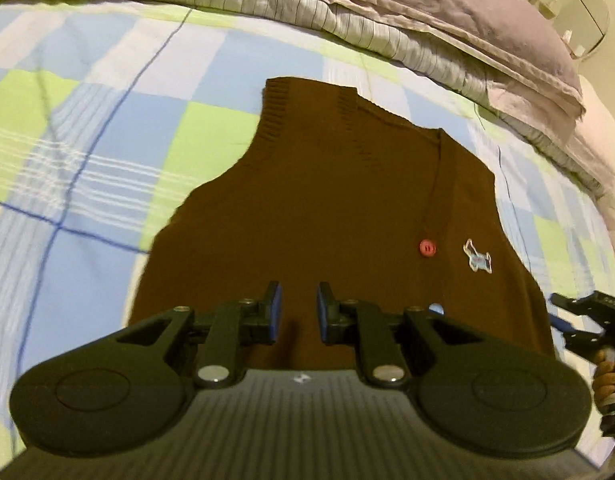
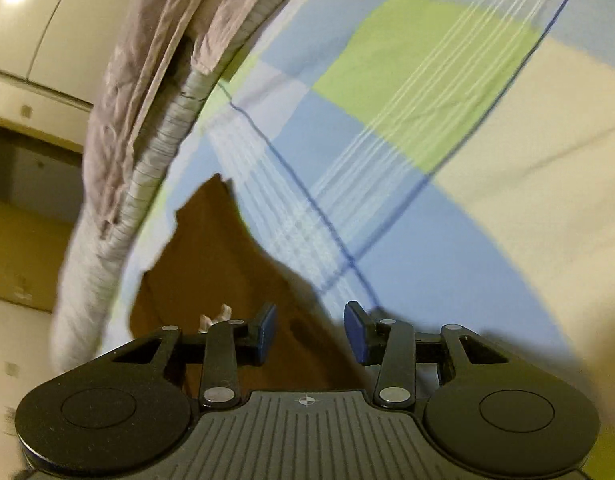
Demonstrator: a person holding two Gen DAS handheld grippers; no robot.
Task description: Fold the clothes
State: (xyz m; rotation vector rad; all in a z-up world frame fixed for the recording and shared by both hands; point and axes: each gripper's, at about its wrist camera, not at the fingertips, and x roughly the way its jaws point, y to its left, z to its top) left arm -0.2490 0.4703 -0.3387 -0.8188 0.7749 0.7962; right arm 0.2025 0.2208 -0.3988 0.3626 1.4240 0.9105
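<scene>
On the checked bedsheet point(image 1: 107, 128), right ahead of the left gripper point(image 1: 299, 308), lies the brown knit vest point(image 1: 327, 208), flat and face up, with its long axis running straight away from that gripper: hem at the near end, ribbed shoulder and neckline at the far end toward the grey pillow point(image 1: 447, 12). You can see the pink button point(image 1: 427, 247) and the little dog patch point(image 1: 477, 261) off to the right of the placket.

Left gripper hovers over the hem area, jaws parted a modest amount with nothing between them, and whether the pads actually touch the knit I can't tell. The right gripper point(image 2: 311, 330) sits at the vest's right side edge, jaws spread wider and also empty; in its own view the brown fabric fills the left half of the gap and runs off up-left, sheet on the other side. So it's basically straddling the edge.

My guess is the next move is a grab at the hem, one gripper per side. The left one is squarely over the garment and closer to the middle, so it'd need to shift outward toward the left corner, while the right one is already lined up with its edge
</scene>
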